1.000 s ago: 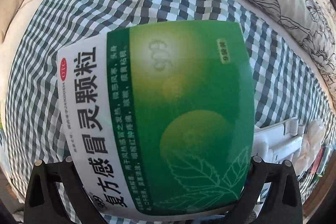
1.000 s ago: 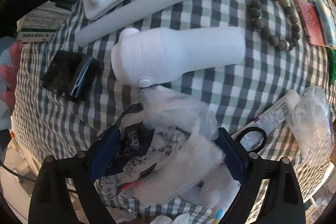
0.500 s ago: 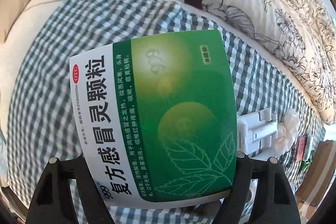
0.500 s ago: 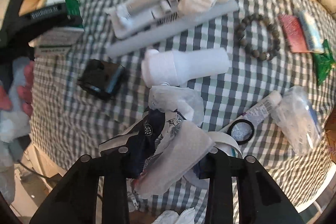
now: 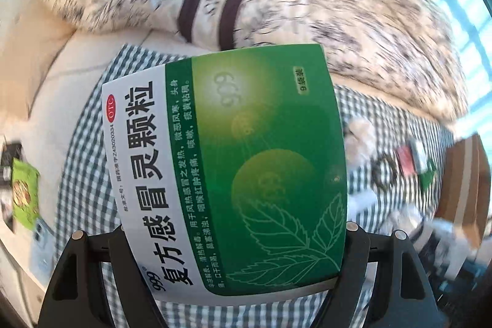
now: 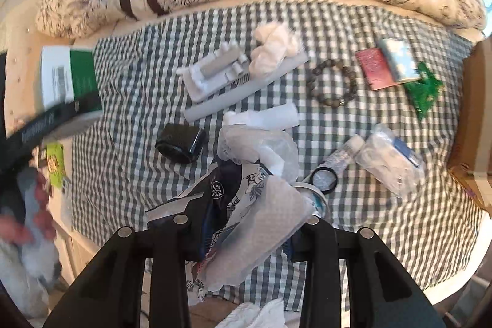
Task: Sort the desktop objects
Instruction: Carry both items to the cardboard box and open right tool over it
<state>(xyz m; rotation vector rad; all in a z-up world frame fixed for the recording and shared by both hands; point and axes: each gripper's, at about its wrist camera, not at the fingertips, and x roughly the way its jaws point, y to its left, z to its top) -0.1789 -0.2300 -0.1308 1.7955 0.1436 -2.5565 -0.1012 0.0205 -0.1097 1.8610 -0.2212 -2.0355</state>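
The medicine box (image 5: pixel 233 174) in the left wrist view carries large black characters 复方感冒灵颗粒 on its white band, with a small blue "999" at the band's lower end and a red oval "OTC" at its upper end. Beside the title runs small print ending in Z43020334. On the green face stand a faint "999" and a small tag reading 9袋装. Lettering elsewhere is too blurred to read.

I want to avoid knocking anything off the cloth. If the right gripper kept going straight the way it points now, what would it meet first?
Probably nothing new at once: the right gripper is shut on a patterned pouch with plastic wrap, which leads. Beyond that, likely the checked cloth near the black box and white tube; depth is unclear.
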